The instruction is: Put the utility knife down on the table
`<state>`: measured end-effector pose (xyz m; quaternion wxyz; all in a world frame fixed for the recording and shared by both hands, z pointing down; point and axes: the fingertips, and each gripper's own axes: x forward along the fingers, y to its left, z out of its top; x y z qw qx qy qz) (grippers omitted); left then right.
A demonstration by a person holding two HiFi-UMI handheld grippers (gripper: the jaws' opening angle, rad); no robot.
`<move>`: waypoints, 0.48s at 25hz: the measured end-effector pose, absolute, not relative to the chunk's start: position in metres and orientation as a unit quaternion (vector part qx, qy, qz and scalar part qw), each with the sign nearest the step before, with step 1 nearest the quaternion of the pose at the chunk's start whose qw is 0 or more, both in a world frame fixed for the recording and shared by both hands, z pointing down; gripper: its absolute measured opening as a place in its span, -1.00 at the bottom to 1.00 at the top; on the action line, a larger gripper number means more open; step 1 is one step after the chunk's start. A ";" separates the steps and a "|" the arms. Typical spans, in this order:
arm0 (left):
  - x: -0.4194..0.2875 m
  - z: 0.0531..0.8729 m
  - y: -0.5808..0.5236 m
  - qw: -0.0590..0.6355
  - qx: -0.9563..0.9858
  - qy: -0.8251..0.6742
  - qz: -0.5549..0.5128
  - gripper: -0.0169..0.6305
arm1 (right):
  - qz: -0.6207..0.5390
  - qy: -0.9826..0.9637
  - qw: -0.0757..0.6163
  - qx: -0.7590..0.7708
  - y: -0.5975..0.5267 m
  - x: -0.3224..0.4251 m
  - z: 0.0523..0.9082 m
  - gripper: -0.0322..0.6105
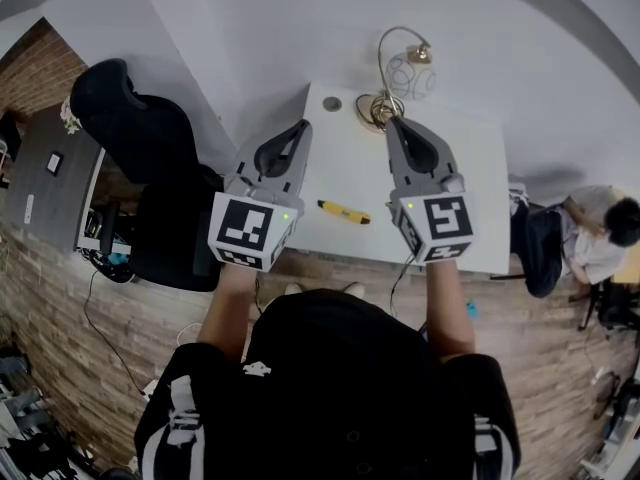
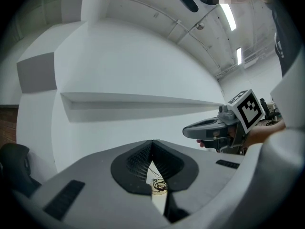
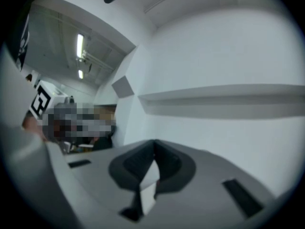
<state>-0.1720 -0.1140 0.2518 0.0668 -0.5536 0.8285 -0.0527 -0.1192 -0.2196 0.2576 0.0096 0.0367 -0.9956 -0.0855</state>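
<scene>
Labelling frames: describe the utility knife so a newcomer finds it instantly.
Find the white table. On its near half, between the left tool and right tool, lies the utility knife. It is the only slim yellow thing; the brass lamp stands at the far edge.

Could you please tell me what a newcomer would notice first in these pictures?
The yellow utility knife lies on the white table, between the left gripper and right gripper. Both are held above it, jaws together and empty. A coil of wire sits at the table's far edge.
</scene>
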 end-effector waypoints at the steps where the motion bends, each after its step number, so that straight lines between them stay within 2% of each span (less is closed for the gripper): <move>1: -0.172 0.253 -0.113 0.066 -0.553 0.829 -0.053 -0.89 | -0.084 -0.996 0.010 0.038 -0.219 -0.119 0.258 -0.79; 12: -0.173 0.258 -0.111 0.061 -0.550 0.831 -0.051 -0.89 | -0.077 -0.996 0.026 0.039 -0.217 -0.118 0.263 -0.79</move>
